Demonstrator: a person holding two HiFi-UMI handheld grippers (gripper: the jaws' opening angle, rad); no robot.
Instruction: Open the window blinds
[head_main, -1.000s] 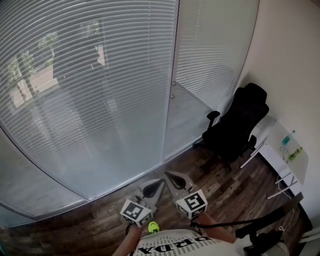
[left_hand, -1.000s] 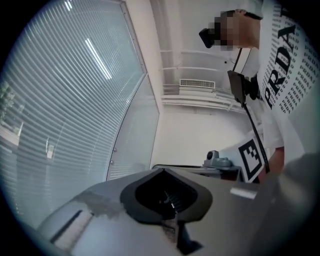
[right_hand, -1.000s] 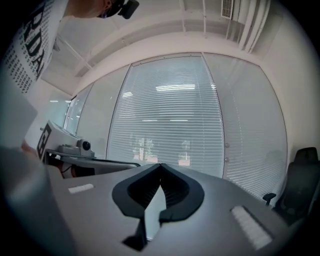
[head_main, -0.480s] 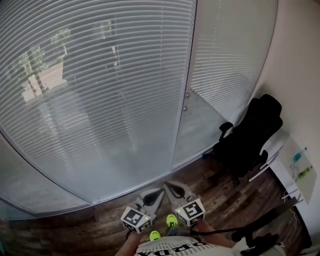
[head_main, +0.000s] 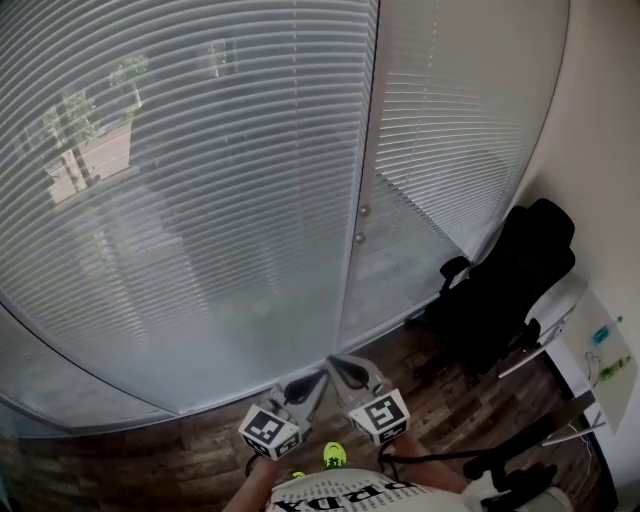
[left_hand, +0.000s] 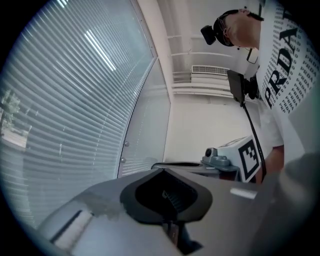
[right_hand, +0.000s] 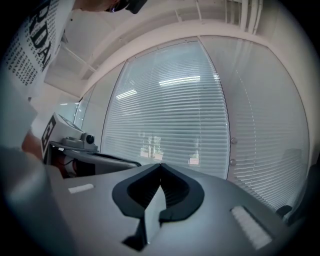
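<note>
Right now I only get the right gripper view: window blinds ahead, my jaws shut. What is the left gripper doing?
Observer: The left gripper is shut too, with nothing between its jaws.
Operator: Where does it sit against mine?
Observer: In the head view it is close beside the right gripper, both held low, short of the window blinds.
Operator: Anything low on my right?
Observer: A black office chair stands on the wood floor there, next to a white desk.
</note>
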